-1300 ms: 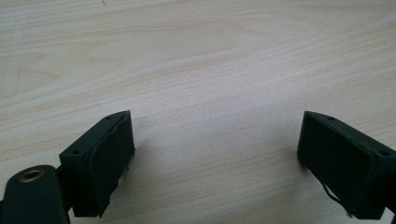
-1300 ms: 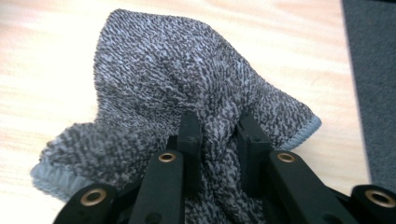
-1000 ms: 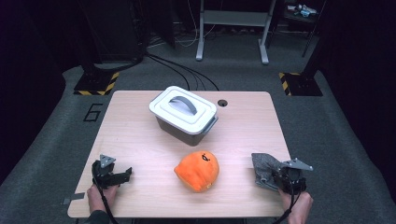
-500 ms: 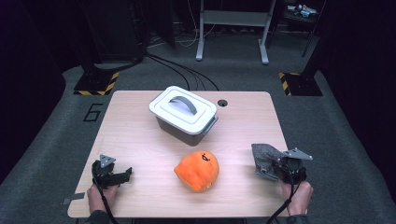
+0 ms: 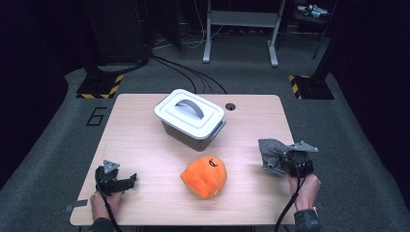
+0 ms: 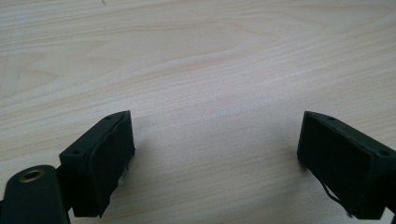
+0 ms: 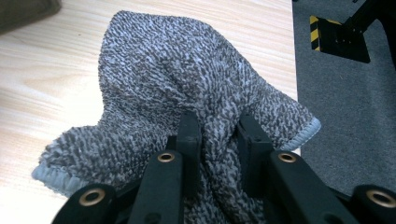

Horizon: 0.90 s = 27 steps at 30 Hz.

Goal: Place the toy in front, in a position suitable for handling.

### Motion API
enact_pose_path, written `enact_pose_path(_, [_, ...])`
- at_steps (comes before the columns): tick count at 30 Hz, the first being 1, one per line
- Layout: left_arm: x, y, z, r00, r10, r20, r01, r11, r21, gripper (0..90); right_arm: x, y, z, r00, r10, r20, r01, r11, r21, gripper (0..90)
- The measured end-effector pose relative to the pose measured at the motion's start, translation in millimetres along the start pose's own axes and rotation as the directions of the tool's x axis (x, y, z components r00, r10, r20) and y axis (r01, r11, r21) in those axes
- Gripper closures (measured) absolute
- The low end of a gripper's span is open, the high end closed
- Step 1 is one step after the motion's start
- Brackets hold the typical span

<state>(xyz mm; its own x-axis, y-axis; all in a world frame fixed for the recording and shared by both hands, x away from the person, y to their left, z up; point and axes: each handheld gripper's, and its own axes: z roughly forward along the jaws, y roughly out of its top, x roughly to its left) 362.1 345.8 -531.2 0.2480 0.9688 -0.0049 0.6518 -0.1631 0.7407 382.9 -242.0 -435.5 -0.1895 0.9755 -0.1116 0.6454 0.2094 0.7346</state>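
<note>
**Cloth pinched at the right edge**

Right gripper clamped tight on grey cloth, bunched up near table's right edge. Left gripper parked by front-left corner, jaws wide apart, holding nothing. Orange pumpkin near front edge, middle-ish.

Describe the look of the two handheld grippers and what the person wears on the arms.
Both the left gripper and the right gripper are black, each with two blocky black jaws, a grey three-cornered plate on top and a black trailing cable. Brass-coloured rings sit in the jaw arms. Dark sleeve cuffs show at both wrists.
</note>
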Motion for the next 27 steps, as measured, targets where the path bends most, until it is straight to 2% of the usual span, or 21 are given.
enact_pose_path(14, [-0.1, -0.1, 0.1, 1.0, 0.001, -0.002, -0.001, 1.0, -0.002, 10.9, -1.0, 10.0, 15.1, 0.9999, -0.007, 0.011, 0.007, 1.0, 0.018, 73.3])
enact_pose_path(27, [-0.2, -0.3, 0.4, 1.0, 0.001, -0.004, -0.001, 1.0, -0.007, 10.9, -1.3, 17.0, 39.8, 0.9998, -0.012, 0.014, 0.012, 0.999, 0.05, 72.6])
